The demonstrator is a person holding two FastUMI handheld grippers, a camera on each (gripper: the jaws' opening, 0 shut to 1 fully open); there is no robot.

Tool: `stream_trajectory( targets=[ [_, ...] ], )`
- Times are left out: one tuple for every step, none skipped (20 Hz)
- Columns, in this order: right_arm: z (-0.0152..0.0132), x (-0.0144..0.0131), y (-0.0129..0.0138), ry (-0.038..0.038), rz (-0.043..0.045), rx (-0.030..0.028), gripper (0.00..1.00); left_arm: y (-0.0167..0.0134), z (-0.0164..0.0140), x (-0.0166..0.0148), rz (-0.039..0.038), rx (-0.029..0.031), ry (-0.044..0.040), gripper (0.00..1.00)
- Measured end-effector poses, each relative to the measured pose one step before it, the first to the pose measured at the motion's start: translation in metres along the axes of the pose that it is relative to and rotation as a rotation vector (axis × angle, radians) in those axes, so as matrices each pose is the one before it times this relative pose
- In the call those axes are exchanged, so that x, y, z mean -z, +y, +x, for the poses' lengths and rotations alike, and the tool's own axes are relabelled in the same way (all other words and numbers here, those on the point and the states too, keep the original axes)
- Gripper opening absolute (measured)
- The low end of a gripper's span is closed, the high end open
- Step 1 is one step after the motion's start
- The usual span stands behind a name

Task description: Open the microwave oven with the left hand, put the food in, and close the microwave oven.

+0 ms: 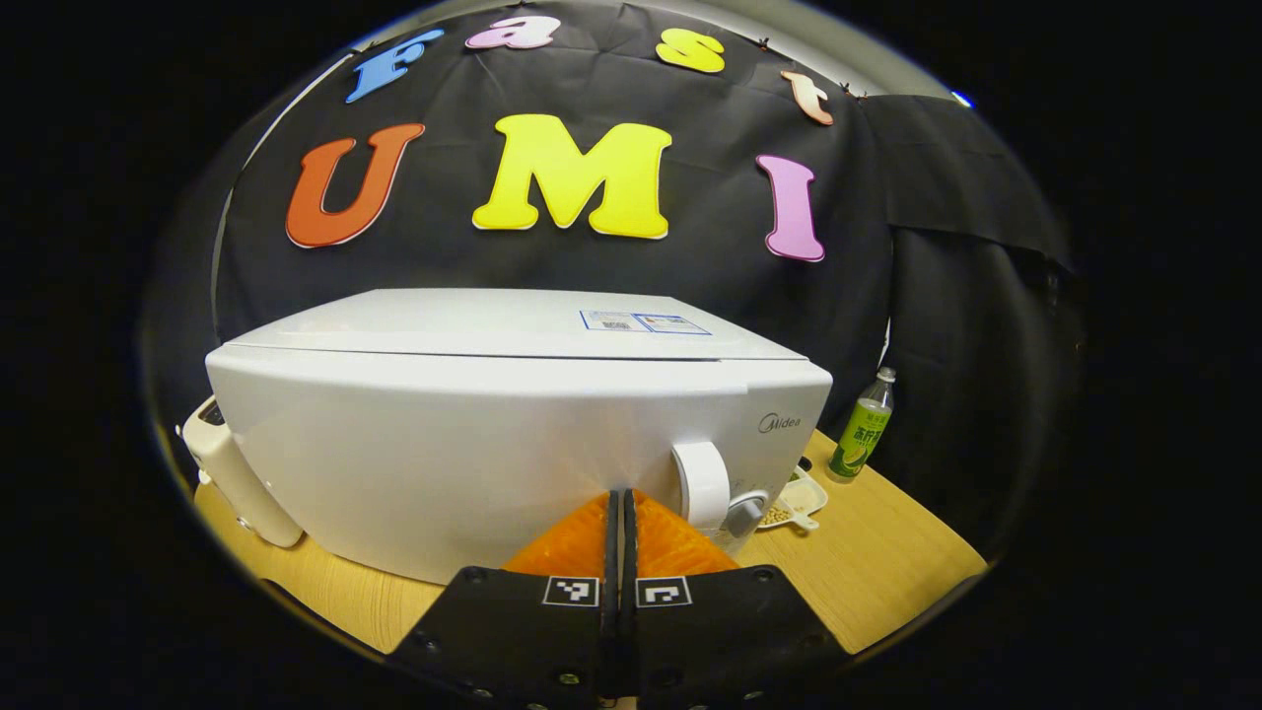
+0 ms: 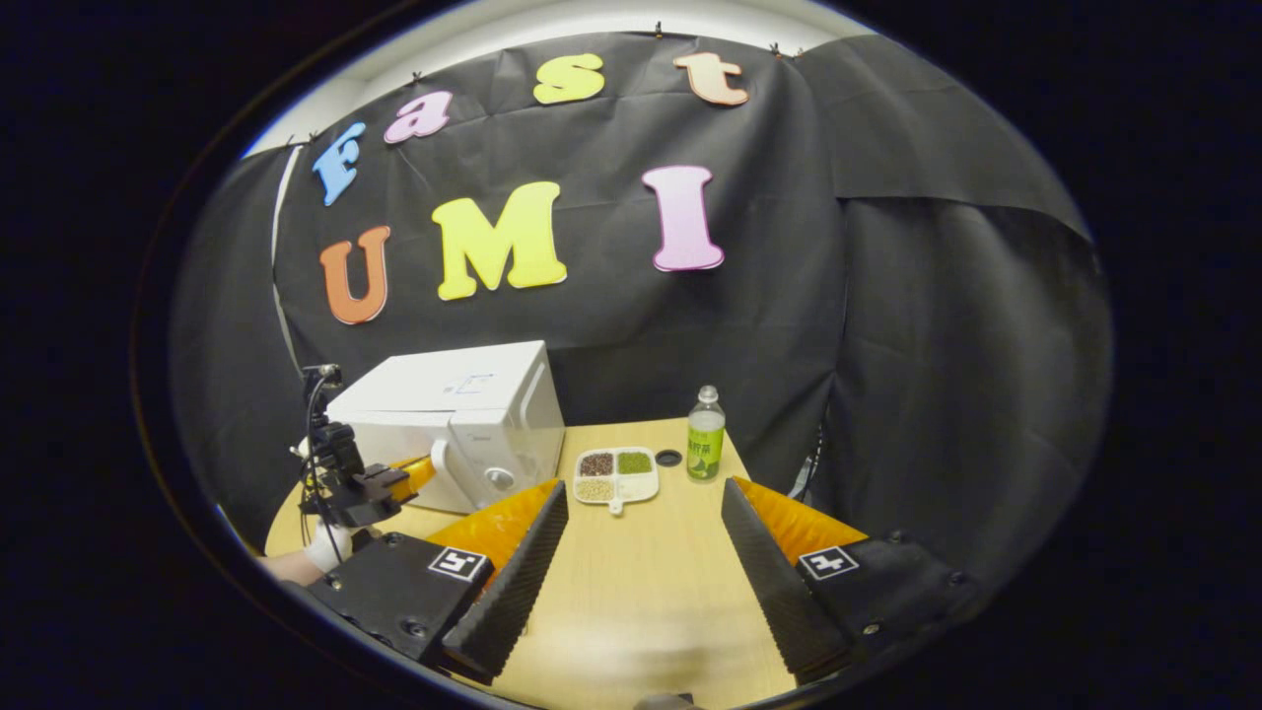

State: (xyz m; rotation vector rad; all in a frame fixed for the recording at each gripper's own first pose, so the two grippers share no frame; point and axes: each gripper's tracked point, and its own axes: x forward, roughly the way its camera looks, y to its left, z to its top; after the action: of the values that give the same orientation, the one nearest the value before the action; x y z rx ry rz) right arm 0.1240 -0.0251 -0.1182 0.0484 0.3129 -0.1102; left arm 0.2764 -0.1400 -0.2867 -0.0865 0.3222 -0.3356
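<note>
Nosing at the microwave handle with fingers pressed together, the left tool may slip off; the right tool hangs spread

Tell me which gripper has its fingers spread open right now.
The right gripper: its fingers stand wide apart above the table. The left gripper is closed, fingers together, near the microwave oven's handle.

Brand name showing on the microwave oven front

The word "Midea" is standing in grey on the microwave oven, at the upper right of its front; the sticker lying on its top and the label on the green bottle at the far right of the desk are reading too small to make out.
</note>
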Motion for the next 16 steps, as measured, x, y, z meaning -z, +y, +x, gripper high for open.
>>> stream_trajectory(
  targets=[
    [0.00027,-0.00095,0.00159,-0.00100,-0.00216,-0.00033,1.00,0.00036,0.00229,0.00520,-0.02457,0.00706,0.01910,0.00],
    [-0.00133,-0.00159,0.00143,-0.00306,-0.00433,0.00262,1.00,-0.00335,-0.00335,0.00064,-0.00895,0.00378,-0.00470,0.00],
    [0.00019,-0.00050,-0.00038,-0.00541,-0.00253,0.00168,1.00,-0.00252,0.00264,0.00035,0.00839,0.00032,0.00474,0.00],
    [-0.00069,-0.00044,0.00093,-0.00162,-0.00140,-0.00127,1.00,0.00012,-0.00053,0.00015,0.00920,-0.00514,0.00023,0.00],
    [-0.00107,0.00031,0.00112,0.00027,-0.00440,-0.00181,0.92,0.00018,0.00083,0.00141,0.00262,-0.00141,0.00131,0.00],
    [-0.00056,-0.00062,-0.00008,-0.00178,-0.00399,0.00202,0.92,0.00022,0.00025,0.00033,-0.00232,0.00116,0.00157,0.00],
    [-0.00005,-0.00086,0.00006,-0.00062,0.00110,0.00102,0.92,-0.00053,-0.00015,0.00049,-0.00202,0.00421,-0.00072,0.00],
    [-0.00078,-0.00046,0.00116,-0.00057,0.00309,-0.00300,0.92,-0.00039,0.00009,-0.00074,-0.00006,0.00372,0.00235,0.00],
    [-0.00020,0.00010,0.00173,-0.00048,0.00126,-0.00178,1.00,0.00034,-0.00082,0.00110,0.00064,0.00253,0.00060,0.00],
    [-0.00062,-0.00001,0.00029,-0.00265,0.00106,0.00069,0.92,-0.00001,-0.00006,-0.00073,-0.00036,-0.00087,-0.00044,0.00],
    [0.00015,-0.00001,0.00136,-0.00389,0.00105,-0.00338,0.92,0.00301,-0.00051,-0.00012,0.00468,-0.01377,0.00215,0.00],
    [-0.00181,-0.00145,0.00233,-0.00589,-0.00118,-0.00434,0.92,0.00489,-0.00195,0.00145,0.00717,-0.01857,0.00785,0.00],
    [-0.00037,-0.00104,0.00100,-0.00549,-0.00303,0.00061,0.92,0.00568,-0.00352,-0.00055,0.00258,-0.02165,0.00057,0.00],
    [-0.00133,-0.00014,0.00018,-0.00477,-0.00321,-0.00224,1.00,0.00448,-0.00437,-0.00244,-0.00592,-0.00433,-0.00757,0.00],
    [-0.00137,-0.00157,0.00009,-0.00660,0.00138,-0.00032,1.00,0.00358,-0.00501,-0.00245,-0.01018,0.00327,-0.00961,0.00],
    [-0.00144,-0.00070,0.00078,-0.00491,-0.00007,-0.00245,1.00,0.00261,-0.01098,-0.00432,-0.00509,0.00989,0.00093,0.33]
  ],
)
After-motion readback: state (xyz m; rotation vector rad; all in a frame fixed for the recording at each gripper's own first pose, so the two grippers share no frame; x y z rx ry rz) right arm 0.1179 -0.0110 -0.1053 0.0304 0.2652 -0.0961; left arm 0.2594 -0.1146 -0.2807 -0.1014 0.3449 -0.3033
